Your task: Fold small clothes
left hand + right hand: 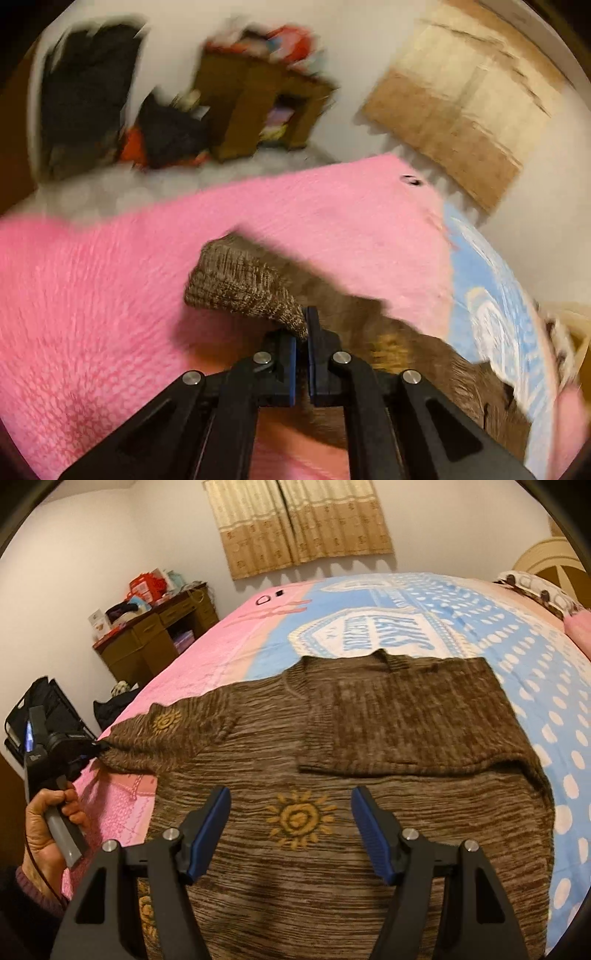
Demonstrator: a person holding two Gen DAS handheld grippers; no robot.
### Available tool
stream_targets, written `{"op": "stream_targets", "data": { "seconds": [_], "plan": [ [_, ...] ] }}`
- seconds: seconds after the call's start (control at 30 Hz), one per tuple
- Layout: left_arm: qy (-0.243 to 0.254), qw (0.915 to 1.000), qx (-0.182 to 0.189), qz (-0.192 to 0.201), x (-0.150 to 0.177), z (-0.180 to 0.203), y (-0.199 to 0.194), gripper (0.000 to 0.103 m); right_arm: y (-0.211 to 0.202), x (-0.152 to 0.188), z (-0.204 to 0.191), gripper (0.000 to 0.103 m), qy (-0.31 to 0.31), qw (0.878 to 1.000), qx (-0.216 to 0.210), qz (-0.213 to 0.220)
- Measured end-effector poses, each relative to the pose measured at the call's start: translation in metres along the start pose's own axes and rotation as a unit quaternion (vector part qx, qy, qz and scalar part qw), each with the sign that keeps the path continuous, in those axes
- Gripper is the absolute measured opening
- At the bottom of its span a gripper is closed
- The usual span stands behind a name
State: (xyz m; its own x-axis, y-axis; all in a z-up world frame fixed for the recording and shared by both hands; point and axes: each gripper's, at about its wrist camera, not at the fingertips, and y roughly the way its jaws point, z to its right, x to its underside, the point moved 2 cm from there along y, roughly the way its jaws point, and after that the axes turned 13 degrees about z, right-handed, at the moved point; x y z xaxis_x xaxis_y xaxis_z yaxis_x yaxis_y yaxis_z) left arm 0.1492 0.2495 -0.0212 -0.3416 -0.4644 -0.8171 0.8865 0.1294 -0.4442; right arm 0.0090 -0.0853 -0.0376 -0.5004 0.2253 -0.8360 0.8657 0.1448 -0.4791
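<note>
A brown knit sweater (295, 775) with yellow sun prints lies spread on the bed. Its right sleeve (399, 723) is folded across the chest. My left gripper (303, 328) is shut on the cuff of the left sleeve (240, 280) and holds it lifted above the pink blanket; the left wrist view is blurred. In the right wrist view the left gripper (88, 753) shows at the sweater's left edge, pinching the sleeve (162, 731). My right gripper (291, 830) is open and empty, hovering over the sweater's lower body.
The bed carries a pink blanket (110, 277) and a blue dotted cover (535, 672). A wooden desk (155, 642) with clutter stands by the wall at left, a dark bag (44, 709) beside the bed. Curtains (299, 520) hang at the back. Pillows (546, 598) lie far right.
</note>
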Motion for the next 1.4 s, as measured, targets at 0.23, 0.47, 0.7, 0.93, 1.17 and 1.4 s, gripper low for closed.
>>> {"op": "stream_targets", "data": {
  "seconds": [0.23, 0.47, 0.7, 0.93, 1.17, 1.4],
  "plan": [
    [0.191, 0.9689, 0.154, 0.034, 0.045, 0.161, -0.045, 0.003, -0.011, -0.014, 0.058, 0.071, 0.055, 0.997, 0.049, 0.016],
    [0.351, 0.9081, 0.211, -0.09, 0.176, 0.24, -0.033, 0.004, -0.019, -0.007, 0.092, 0.071, 0.086, 0.993, 0.076, 0.005],
    [0.313, 0.9156, 0.212, -0.136, 0.156, 0.194, -0.063, 0.005, -0.012, -0.006, 0.097, 0.077, 0.109, 0.992, 0.059, -0.011],
    [0.254, 0.943, 0.188, -0.103, 0.121, 0.115, -0.09, 0.005, 0.026, -0.042, 0.06, 0.085, 0.1, 0.994, -0.018, -0.024],
    [0.197, 0.9651, 0.126, -0.118, 0.102, 0.061, -0.072, 0.005, 0.114, -0.043, 0.0, 0.084, 0.03, 0.994, -0.05, -0.094],
    [0.181, 0.9689, 0.116, -0.121, 0.097, 0.051, -0.059, 0.005, 0.117, -0.022, -0.058, 0.088, -0.17, 0.984, 0.004, -0.057]
  ]
}}
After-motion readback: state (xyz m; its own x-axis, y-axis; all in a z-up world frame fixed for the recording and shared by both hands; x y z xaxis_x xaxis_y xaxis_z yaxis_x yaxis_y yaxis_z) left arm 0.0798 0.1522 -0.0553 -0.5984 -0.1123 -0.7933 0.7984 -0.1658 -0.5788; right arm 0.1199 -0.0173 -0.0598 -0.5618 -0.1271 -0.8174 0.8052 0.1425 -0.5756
